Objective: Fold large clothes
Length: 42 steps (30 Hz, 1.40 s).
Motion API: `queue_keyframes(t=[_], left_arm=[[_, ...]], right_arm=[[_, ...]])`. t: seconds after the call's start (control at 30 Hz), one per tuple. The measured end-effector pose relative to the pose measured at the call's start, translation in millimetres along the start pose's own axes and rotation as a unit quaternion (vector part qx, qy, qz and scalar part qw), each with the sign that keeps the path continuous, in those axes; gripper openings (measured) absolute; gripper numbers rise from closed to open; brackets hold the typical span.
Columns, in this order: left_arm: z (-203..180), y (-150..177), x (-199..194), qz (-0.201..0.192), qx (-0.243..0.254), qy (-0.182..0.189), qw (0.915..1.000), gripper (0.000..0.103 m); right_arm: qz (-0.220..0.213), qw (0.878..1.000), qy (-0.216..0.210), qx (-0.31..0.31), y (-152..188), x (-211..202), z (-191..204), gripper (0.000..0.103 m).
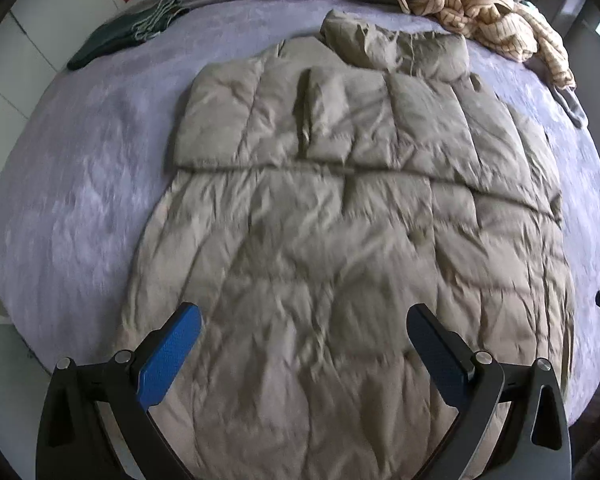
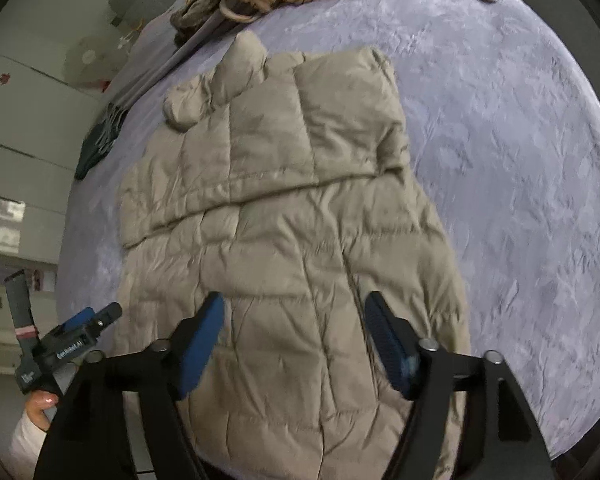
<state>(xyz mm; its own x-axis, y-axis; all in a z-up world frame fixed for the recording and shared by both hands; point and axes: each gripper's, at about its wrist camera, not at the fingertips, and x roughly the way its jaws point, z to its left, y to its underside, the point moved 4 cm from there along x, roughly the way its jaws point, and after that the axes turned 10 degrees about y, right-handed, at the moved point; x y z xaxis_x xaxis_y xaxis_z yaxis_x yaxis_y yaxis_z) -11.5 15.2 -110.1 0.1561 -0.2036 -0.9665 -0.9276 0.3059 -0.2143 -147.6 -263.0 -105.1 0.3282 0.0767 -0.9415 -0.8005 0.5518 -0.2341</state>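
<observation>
Puffer jacket (image 1: 340, 216), khaki and quilted, lies flat on the bed (image 1: 80, 184), which wears a lavender plush cover. I see its upper part doubled over toward me, the folded edge running straight across the middle of the garment, with the collar bunched at the far end. My left tool (image 1: 304, 320) hangs over the near half of the jacket, blue pads spread wide, nothing between them. My right tool (image 2: 294, 308) is over the same near half, pads also apart and clear of the fabric. From the right wrist view I can see the left tool off the jacket's left edge, with the person's hand (image 2: 40, 404) on its grip. At the bed's far edge sit a cream striped garment (image 1: 480, 4) in a heap and a dark green folded cloth (image 1: 120, 36), both well apart from the jacket.
</observation>
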Motion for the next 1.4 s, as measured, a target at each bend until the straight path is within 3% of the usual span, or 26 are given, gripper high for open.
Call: queue_keyframes(t=[0.27,0.47,0.57,0.83,1.2,1.4], left_arm=[[-5.8,34.0,-14.5,0.008,-0.004,0.003,1.0,0.103],[2.4,50.9,-14.5,0.013,0.013,0.014,0.9997,0.103],[13.5,63.5,-15.1,0.017,0.022,0.023,0.9993,0.103],[56.8,97.7,-20.4,0.025,0.027,0.037,0.9986,0.103],[97.9,129.1,-17.0,0.049,0.0,0.105,0.9933,0.103],[116.5,137.9,-17.0,0.054,-0.036,0.148,0.9869,0.103]], right_arm=[[0.011,1.0,-0.027,-0.006,24.0,-2.4,7.2,0.082],[0.007,1.0,-0.019,0.006,47.6,-2.9,13.3,0.083],[0.008,1.0,-0.01,0.027,65.9,0.8,13.2,0.087],[0.018,0.997,-0.005,0.081,123.1,7.6,12.7,0.087],[0.008,0.984,-0.035,0.176,175.9,6.5,-8.3,0.087],[-0.006,0.969,-0.058,0.241,190.4,9.1,-26.7,0.087]])
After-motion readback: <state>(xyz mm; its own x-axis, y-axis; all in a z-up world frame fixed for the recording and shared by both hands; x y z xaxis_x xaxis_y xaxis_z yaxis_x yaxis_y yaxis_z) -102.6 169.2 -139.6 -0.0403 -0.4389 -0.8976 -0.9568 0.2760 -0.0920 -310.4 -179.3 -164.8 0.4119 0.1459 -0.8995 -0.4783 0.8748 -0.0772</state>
